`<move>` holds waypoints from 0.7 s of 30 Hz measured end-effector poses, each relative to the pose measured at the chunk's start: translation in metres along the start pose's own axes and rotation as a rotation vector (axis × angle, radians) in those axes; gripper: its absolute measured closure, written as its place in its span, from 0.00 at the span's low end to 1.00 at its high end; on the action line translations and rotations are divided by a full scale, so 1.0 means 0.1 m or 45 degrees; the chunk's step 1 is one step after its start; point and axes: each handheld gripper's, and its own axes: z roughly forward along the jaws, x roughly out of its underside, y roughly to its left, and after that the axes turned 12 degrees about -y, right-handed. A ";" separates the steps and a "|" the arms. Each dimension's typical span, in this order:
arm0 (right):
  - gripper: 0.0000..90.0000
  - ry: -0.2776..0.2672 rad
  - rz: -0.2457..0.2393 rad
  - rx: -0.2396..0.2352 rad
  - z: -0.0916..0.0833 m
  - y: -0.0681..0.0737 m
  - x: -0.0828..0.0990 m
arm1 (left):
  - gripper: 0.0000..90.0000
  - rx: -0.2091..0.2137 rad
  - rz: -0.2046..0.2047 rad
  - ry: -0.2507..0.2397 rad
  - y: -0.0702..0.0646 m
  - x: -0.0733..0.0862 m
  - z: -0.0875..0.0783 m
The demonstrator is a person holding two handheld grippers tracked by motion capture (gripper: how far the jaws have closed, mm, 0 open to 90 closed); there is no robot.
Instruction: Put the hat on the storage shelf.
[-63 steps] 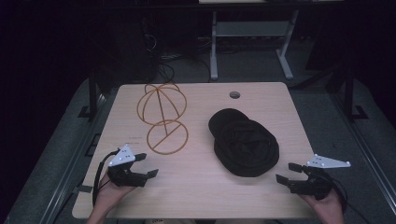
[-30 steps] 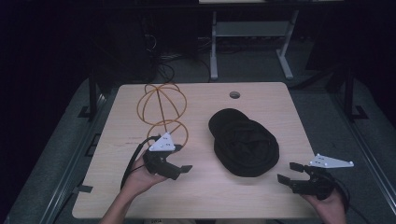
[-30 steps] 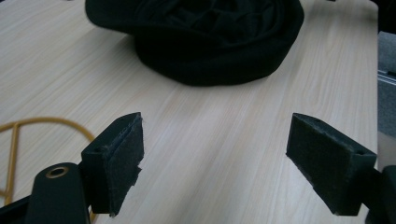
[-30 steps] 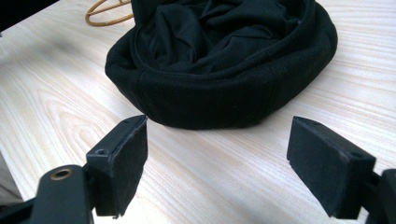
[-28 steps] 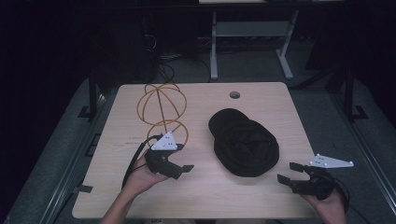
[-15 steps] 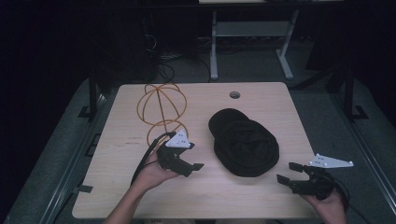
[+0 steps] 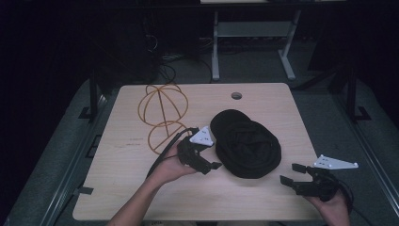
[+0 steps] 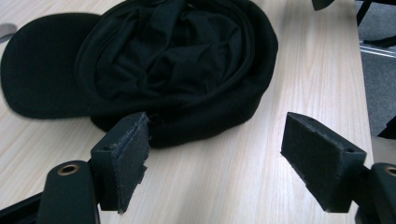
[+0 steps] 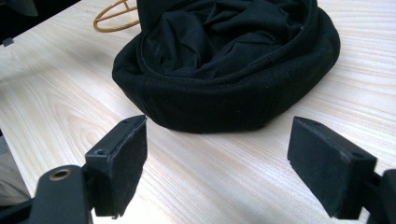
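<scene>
While poised at a black cap (image 7: 247, 148) lying crown-down mid-table (image 7: 282, 108), beside an orange wire stand (image 7: 162, 115).
Left gripper (image 7: 209, 162) jaws spread, close beside cap; right gripper (image 7: 289, 175) likewise spread, apart.

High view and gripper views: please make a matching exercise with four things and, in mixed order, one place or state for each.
1. black cap
2. wire stand
3. left gripper
4. right gripper

a. open, at the table's right front
b. orange, on the table's left half
c. lying upside down, mid-table
d. open, close beside the cap's rim

Pairs: 1-c, 2-b, 3-d, 4-a
</scene>
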 end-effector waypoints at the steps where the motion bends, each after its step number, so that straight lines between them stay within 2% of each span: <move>1: 0.22 -0.002 -0.001 0.000 0.00 0.00 0.00 | 0.25 0.004 0.003 0.001 0.00 -0.02 0.03; 8: 0.22 -0.006 0.005 -0.003 -0.01 -0.01 0.00 | 0.26 0.043 0.030 0.027 0.01 -0.10 0.19; 21: 0.22 -0.011 0.014 -0.010 -0.01 -0.01 0.00 | 0.26 0.117 0.047 0.083 0.02 -0.18 0.50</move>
